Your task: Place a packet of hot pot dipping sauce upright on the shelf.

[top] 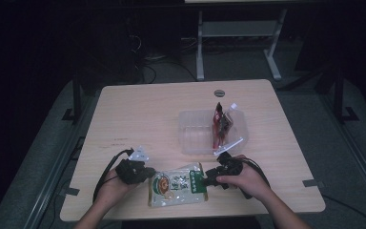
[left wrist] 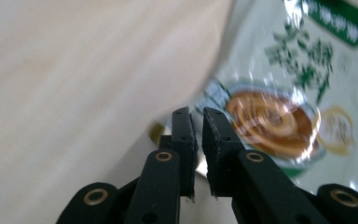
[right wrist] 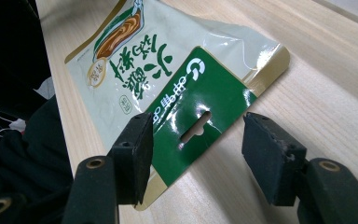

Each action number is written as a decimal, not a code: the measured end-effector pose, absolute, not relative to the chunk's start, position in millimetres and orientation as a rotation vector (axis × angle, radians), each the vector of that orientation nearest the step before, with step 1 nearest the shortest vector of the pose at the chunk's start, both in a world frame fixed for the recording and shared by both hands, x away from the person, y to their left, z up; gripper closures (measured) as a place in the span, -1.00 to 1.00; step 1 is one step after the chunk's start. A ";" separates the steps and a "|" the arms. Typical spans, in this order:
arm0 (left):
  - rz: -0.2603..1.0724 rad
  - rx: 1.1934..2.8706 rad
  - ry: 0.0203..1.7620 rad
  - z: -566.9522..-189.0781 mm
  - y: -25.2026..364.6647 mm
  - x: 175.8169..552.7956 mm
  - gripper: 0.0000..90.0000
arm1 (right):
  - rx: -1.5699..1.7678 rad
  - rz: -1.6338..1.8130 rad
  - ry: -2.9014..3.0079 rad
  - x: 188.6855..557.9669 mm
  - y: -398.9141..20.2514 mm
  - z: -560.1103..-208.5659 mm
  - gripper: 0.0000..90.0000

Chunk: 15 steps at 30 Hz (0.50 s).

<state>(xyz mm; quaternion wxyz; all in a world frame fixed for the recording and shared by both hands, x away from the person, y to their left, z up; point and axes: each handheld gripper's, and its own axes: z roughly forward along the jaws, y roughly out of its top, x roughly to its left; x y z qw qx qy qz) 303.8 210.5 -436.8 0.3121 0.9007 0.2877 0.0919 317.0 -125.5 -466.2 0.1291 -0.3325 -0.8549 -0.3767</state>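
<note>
Both tools are flanking the food pouch lying on the surface: left tool nearly closed and empty, right tool spread wide astride its green header, nothing gripped yet.

The glossy white food pouch with a green hang-hole header and a noodle-bowl picture lay flat near the table's front edge, header toward the right
</note>
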 end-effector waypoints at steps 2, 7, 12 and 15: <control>0.205 2.350 0.708 -437.6 209.0 307.2 0.77 | -0.966 -1.096 -2.487 317.3 -125.5 -466.2 -0.06; 0.133 2.377 0.607 -447.0 200.3 309.3 0.31 | -0.961 -1.100 -2.487 317.4 -125.6 -466.5 -0.06; 0.098 2.414 0.580 -455.1 192.6 312.1 0.20 | -0.954 -1.098 -2.495 316.9 -125.3 -466.2 -0.06; 0.067 2.410 0.576 -456.0 191.0 310.6 0.37 | -0.948 -1.096 -2.499 317.0 -125.4 -466.2 -0.06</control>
